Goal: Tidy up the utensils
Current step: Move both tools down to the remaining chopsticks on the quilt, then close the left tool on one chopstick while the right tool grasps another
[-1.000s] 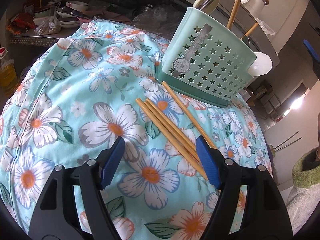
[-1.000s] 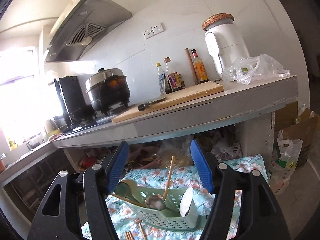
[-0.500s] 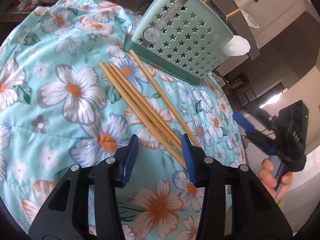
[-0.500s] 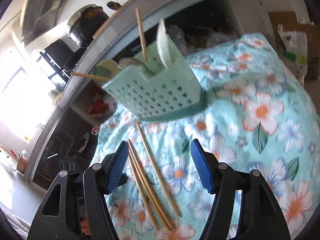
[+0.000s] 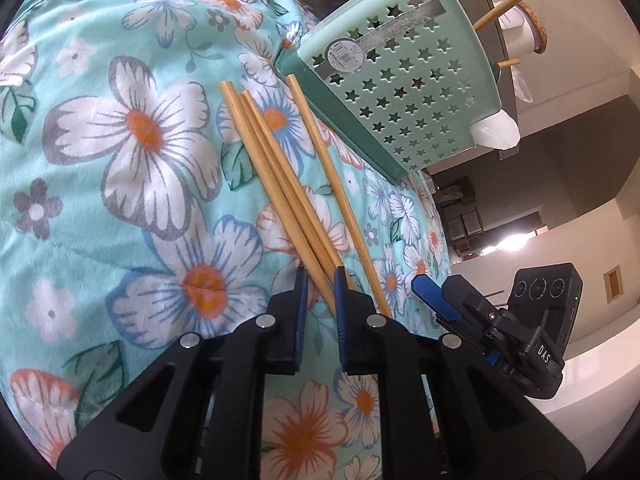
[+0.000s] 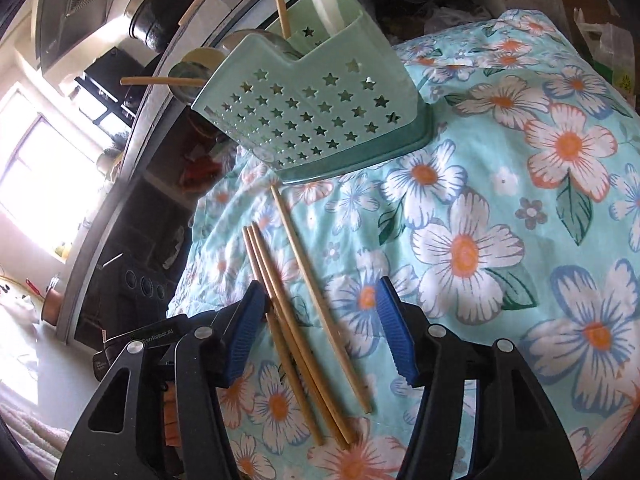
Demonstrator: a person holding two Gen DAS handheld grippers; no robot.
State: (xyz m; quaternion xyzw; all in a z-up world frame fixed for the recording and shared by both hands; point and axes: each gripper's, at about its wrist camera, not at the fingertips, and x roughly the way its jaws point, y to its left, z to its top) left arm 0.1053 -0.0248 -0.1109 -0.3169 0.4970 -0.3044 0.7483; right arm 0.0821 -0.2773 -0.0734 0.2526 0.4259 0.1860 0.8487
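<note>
Cloth: a teal cloth [image 5: 120, 208] printed with white and orange flowers covers the surface under everything
Left gripper: the left gripper [image 5: 319, 280] is low over the cloth, its blue pads [image 5: 301, 288] nearly together and closing; the near ends of the bundled chopsticks run between them, though whether the pads already press on the wood cannot be told
Chopsticks: three bamboo chopsticks [image 5: 276, 176] lie flat and bunched, touching one another, and a fourth chopstick [image 5: 332, 184] lies just beside them on the holder's side; all point toward the holder
Holder: a mint-green utensil holder [image 5: 404, 76] with star cut-outs stands on the cloth just past the far tips, with chopsticks, spoons and a white utensil already inside
Right gripper: the right gripper [image 6: 320, 312] straddles the chopsticks, its blue pads [image 6: 394, 332] well apart and drawing inward, touching nothing and gripping nothing
</note>
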